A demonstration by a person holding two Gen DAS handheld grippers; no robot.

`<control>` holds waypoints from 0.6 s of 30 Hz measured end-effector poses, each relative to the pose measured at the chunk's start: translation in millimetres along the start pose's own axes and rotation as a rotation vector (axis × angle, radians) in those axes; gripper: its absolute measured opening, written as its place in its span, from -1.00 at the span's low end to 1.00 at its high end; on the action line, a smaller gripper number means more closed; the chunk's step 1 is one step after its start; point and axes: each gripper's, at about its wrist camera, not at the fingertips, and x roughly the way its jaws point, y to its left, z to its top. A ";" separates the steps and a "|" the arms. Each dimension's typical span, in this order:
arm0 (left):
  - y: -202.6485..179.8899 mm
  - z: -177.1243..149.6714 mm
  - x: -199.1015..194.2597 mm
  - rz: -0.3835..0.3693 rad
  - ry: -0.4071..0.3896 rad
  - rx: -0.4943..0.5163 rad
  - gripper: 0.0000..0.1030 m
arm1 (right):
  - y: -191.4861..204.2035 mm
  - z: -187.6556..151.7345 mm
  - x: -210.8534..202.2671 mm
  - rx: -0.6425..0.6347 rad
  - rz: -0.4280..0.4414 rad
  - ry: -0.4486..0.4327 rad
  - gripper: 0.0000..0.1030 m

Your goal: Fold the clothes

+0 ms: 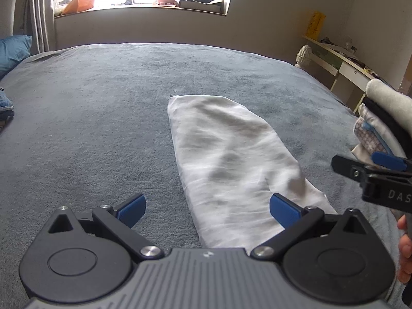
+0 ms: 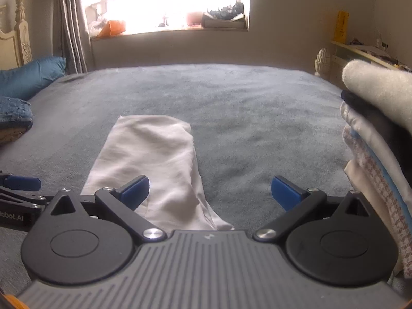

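Observation:
A white garment lies folded into a long narrow strip on the grey-blue bed, running away from me. My left gripper hovers open over its near end, nothing between the blue pads. In the right wrist view the same garment lies left of centre, and my right gripper stands open above its near right edge. The right gripper's tip shows at the right edge of the left wrist view. The left gripper's tip shows at the left edge of the right wrist view.
A stack of folded clothes sits at the bed's right side. A blue pillow and folded denim lie at the left. A desk stands beyond the right edge; a window sill holds clutter. A hand shows lower right.

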 end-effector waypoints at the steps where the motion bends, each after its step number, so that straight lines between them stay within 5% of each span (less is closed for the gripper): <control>1: 1.0 -0.1 0.1 0.006 -0.002 -0.002 1.00 | 0.0 0.0 -1.7 -0.002 -0.002 -0.020 0.97; 7: 7.9 -0.6 4.8 0.003 0.025 -0.041 0.99 | -2.2 0.2 -9.9 -0.005 -0.034 -0.096 0.97; 18: 9.3 -3.0 9.7 0.014 0.058 -0.036 1.00 | -6.3 3.4 -12.1 0.013 0.025 -0.090 0.97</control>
